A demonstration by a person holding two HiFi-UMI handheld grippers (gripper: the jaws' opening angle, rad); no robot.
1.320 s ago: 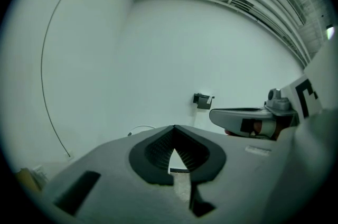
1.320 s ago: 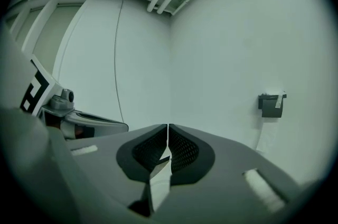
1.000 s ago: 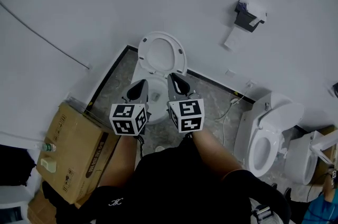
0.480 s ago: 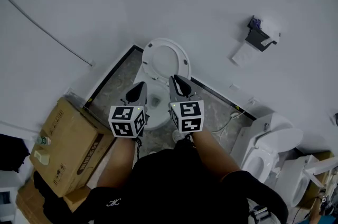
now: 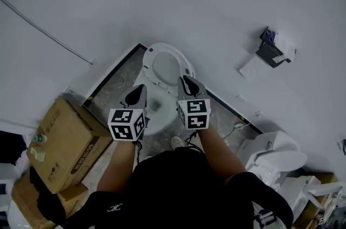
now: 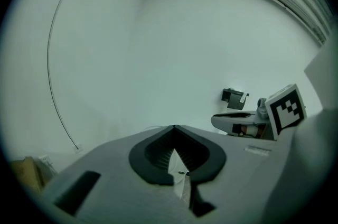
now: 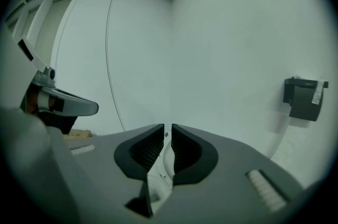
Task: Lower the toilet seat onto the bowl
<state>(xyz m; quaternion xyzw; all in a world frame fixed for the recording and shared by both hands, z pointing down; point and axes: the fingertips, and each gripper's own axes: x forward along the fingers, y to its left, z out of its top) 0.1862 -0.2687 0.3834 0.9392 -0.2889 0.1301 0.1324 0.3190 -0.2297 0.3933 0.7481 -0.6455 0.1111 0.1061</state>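
Note:
The white toilet seat (image 5: 162,50) stands raised against the wall, above its bowl (image 5: 160,114) on the dark marbled floor. My left gripper (image 5: 141,86) hovers over the bowl's left side, below the seat; in the left gripper view its jaws (image 6: 174,127) are shut with nothing in them. My right gripper (image 5: 186,78) is beside the seat's right edge, apart from it. In the right gripper view its jaws (image 7: 167,125) stand a narrow gap apart; they have just been opening and nothing is between them.
A cardboard box (image 5: 67,141) sits on the floor at the left. A second toilet (image 5: 270,155) and other white fixtures stand at the right. A paper holder (image 5: 273,49) hangs on the wall. A thin cable (image 5: 43,33) runs along the left wall.
Both grippers have moved forward toward the raised seat, the right one further. The box and the second toilet have slid down and outward in the head view.

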